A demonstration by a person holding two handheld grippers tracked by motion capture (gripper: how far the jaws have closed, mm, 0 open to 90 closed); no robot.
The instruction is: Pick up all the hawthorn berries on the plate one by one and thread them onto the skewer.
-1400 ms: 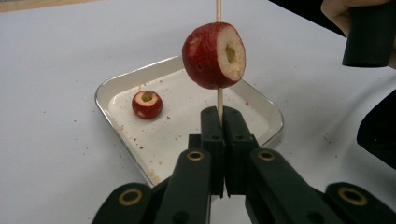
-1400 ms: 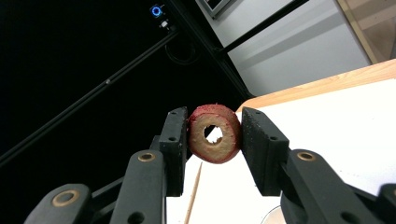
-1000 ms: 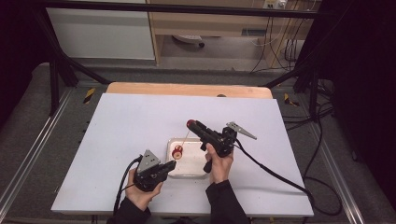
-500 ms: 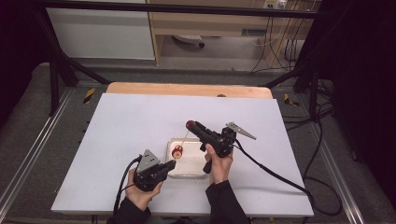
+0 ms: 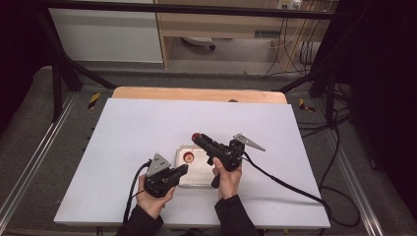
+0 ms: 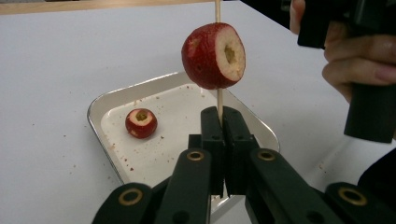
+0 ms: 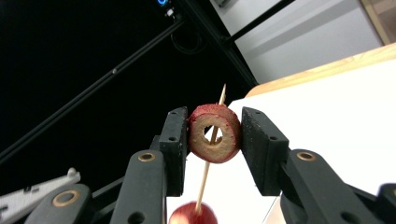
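My left gripper [image 6: 222,116] is shut on a thin wooden skewer [image 6: 219,99] that stands upright over a metal tray [image 6: 95,122]. A cored red fruit [image 6: 214,56] is threaded on the skewer above the jaws. My right gripper [image 7: 215,135] is shut on a second cored red fruit [image 7: 226,122], and the skewer's tip [image 7: 222,97] pokes up through its hole. Below it the threaded fruit [image 7: 193,213] shows. A third cored fruit [image 6: 140,122] lies in the tray. In the high view the left gripper [image 5: 183,170] is at the tray's near left and the right gripper [image 5: 197,136] is above the tray [image 5: 201,178].
The tray sits on a white table [image 5: 133,128] with a wooden strip [image 5: 196,93] along the far edge. Red crumbs dot the tray floor. The right hand [image 6: 355,51] and its cable [image 5: 280,179] are to the right of the tray. Black frame posts [image 5: 59,73] flank the table.
The right gripper has come slightly down and toward the person with its fruit, over the skewer. The left gripper has hardly moved.
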